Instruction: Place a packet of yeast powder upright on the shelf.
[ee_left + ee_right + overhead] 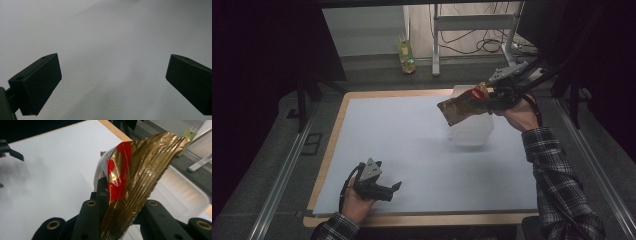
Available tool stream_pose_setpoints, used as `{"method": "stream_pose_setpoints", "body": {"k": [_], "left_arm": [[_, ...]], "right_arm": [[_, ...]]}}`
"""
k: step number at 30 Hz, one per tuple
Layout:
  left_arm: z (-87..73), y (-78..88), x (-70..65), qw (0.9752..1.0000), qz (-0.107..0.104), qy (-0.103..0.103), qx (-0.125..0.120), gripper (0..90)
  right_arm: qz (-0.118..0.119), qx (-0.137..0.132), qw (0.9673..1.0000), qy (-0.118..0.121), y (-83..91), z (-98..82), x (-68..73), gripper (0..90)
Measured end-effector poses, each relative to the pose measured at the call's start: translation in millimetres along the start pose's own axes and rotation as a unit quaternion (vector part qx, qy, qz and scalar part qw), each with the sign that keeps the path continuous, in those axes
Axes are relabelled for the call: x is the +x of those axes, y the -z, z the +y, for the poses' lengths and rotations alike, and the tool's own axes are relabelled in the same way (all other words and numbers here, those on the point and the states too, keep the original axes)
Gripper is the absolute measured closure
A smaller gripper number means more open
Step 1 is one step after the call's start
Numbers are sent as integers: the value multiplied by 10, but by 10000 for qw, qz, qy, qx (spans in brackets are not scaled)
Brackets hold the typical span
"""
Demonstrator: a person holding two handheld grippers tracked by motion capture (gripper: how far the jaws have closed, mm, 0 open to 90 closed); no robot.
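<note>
Right tongs [117,220] clamped on gold-red foil packet [460,107] — held above clear bin [472,131]. Looks light, crinkly, slippery; grip the crimped edge. Left tongs [113,85] apart — resting near table [412,145] front.

- The left gripper [382,187] sits low over the near left part of the table, held in the person's left hand [356,204], which comes in from the bottom edge with a plaid cuff at the wrist.
- Its jaws stand wide apart with nothing between them (the left gripper view shows clear space from one black jaw to the other), and they point toward the right.
- The right gripper [486,100] is raised at the far right, held in the right hand [521,116]; the plaid-sleeved forearm climbs up from the bottom right corner.
- Its jaws are pressed together on a gold and red packet [135,177], pointing left.
</note>
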State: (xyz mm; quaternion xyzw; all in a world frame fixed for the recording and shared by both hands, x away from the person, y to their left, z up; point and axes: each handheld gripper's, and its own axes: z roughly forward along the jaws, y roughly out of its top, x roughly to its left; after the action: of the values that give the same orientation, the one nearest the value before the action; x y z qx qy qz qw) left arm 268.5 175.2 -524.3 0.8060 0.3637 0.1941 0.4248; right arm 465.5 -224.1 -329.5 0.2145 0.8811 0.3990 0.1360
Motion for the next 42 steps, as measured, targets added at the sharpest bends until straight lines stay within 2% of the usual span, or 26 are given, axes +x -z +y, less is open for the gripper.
{"method": "stream_pose_setpoints", "body": {"k": [9,11,18,21,26,29,30,31,32,36,38,39,41,42], "left_arm": [[0,-2,-3,10000,-13,-21,17,3],[-2,-7,-2,10000,-17,-31,32,4],[-3,-10,-4,10000,-21,-25,24,4],[-3,-13,-7,10000,-37,-26,39,4],[-4,-15,-9,10000,-42,-39,49,4],[-4,-18,-10,10000,-43,-42,56,5],[-4,-18,-8,10000,-46,-45,61,5],[-5,-19,-8,10000,-49,-45,67,5],[-6,-19,-8,10000,-45,-46,72,5],[-8,-17,-3,9999,-51,-42,82,5],[-9,-17,-2,9999,-56,-42,84,5],[-9,-16,-2,9999,-58,-45,85,5],[-9,-16,-3,9999,-59,-48,86,5],[-9,-17,-4,9999,-69,-53,91,5]], "right_arm": [[-214,184,9994,219,48,-15,-170,757],[-279,254,9988,327,61,-28,-224,757],[-261,443,9969,603,103,-45,-310,758],[-244,613,9943,835,127,-51,-340,757],[-179,761,9919,1005,137,-67,-362,757],[-121,903,9888,1182,139,-81,-380,757],[-121,903,9888,1182,139,-81,-380,757],[-104,976,9872,1258,134,-83,-388,757],[-104,976,9872,1258,134,-83,-388,757],[79,1120,9821,1511,92,-82,-392,758],[112,1154,9812,1544,78,-82,-389,758],[161,1223,9786,1647,51,-80,-382,758],[176,1260,9776,1677,37,-80,-379,758],[234,1336,9746,1783,9,-76,-373,758]]}}
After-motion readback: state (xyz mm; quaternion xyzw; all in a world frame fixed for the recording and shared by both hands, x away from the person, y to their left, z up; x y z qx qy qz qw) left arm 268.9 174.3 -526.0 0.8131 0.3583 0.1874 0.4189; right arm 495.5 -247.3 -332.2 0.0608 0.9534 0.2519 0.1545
